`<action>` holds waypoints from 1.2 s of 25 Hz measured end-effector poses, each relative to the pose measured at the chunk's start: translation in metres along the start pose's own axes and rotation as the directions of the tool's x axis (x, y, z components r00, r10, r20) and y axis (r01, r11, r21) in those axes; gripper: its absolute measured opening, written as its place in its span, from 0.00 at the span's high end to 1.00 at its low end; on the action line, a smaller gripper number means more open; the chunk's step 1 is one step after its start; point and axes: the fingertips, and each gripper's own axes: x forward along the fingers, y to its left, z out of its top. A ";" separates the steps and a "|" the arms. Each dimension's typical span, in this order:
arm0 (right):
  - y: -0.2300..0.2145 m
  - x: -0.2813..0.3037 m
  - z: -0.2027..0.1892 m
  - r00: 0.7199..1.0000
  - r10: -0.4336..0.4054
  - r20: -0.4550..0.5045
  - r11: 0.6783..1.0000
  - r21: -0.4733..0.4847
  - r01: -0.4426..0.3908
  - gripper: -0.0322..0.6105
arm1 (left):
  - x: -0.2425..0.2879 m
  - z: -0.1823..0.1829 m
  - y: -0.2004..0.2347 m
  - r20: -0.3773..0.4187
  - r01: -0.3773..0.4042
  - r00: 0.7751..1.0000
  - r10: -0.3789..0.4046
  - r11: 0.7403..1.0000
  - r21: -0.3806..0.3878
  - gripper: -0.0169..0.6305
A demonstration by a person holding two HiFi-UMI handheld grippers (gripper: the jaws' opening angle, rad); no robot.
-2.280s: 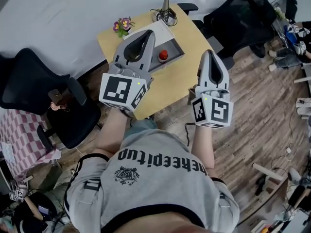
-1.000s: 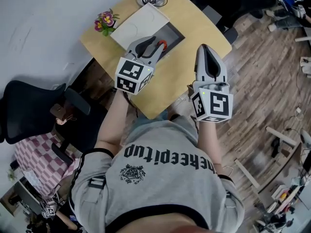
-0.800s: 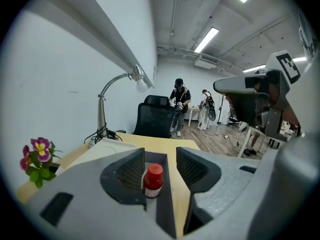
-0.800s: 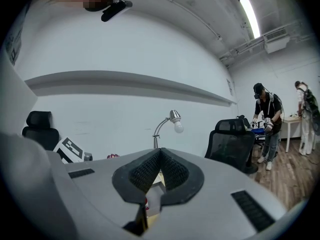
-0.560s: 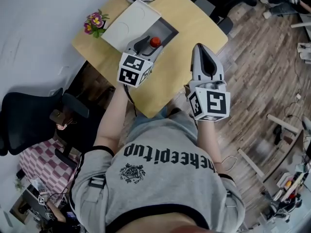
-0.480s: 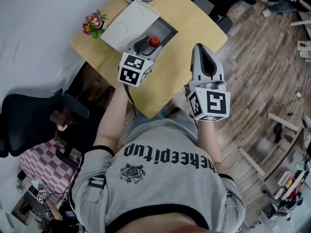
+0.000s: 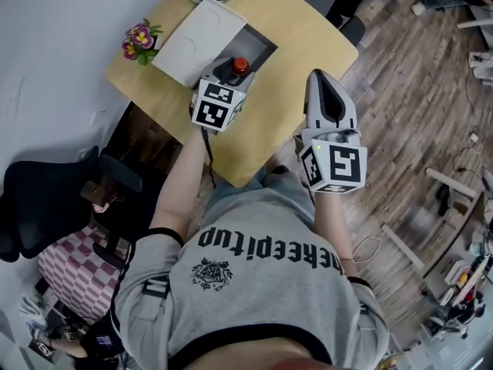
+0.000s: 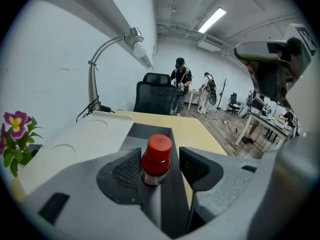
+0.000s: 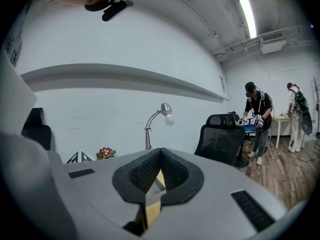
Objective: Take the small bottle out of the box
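A small dark bottle with a red cap (image 7: pixel 240 65) stands upright in the open grey box (image 7: pixel 260 46) on the wooden table (image 7: pixel 296 33). My left gripper (image 7: pixel 232 72) reaches into the box. Its jaws are opening, and the bottle (image 8: pixel 156 159) stands between the two pads, close to the left one and with a gap to the right one. The box's dark inside (image 8: pixel 150 130) runs on beyond the bottle. My right gripper (image 7: pixel 324 81) hovers over the table's near right edge, shut with nothing in it; its pads meet at the tips (image 9: pixel 160 156).
The box's white lid (image 7: pixel 196 38) lies open to the left, beside a pot of flowers (image 7: pixel 139 38). A desk lamp (image 8: pixel 131 37) stands at the table's far end. Black office chairs (image 7: pixel 46 199) stand left of the table, and people stand far across the room (image 8: pixel 180 83).
My left gripper has gone down and forward into the box, and its jaws now stand around the bottle. The right gripper has stayed in place.
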 end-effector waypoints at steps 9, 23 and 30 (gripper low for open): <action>-0.005 0.004 -0.004 1.000 -0.017 -0.011 1.000 0.006 0.017 0.95 | 0.017 -0.008 0.010 -0.029 -0.037 0.999 0.037 0.999 -0.001 0.64; 0.003 0.017 -0.012 0.999 -0.003 -0.040 1.000 0.001 0.003 0.95 | 0.027 -0.018 0.011 -0.106 -0.049 0.993 0.052 0.998 0.037 0.64; 0.006 0.019 -0.011 0.999 0.002 -0.036 1.000 -0.002 -0.002 0.95 | 0.026 -0.017 0.012 -0.098 -0.065 0.993 0.070 0.996 0.057 0.64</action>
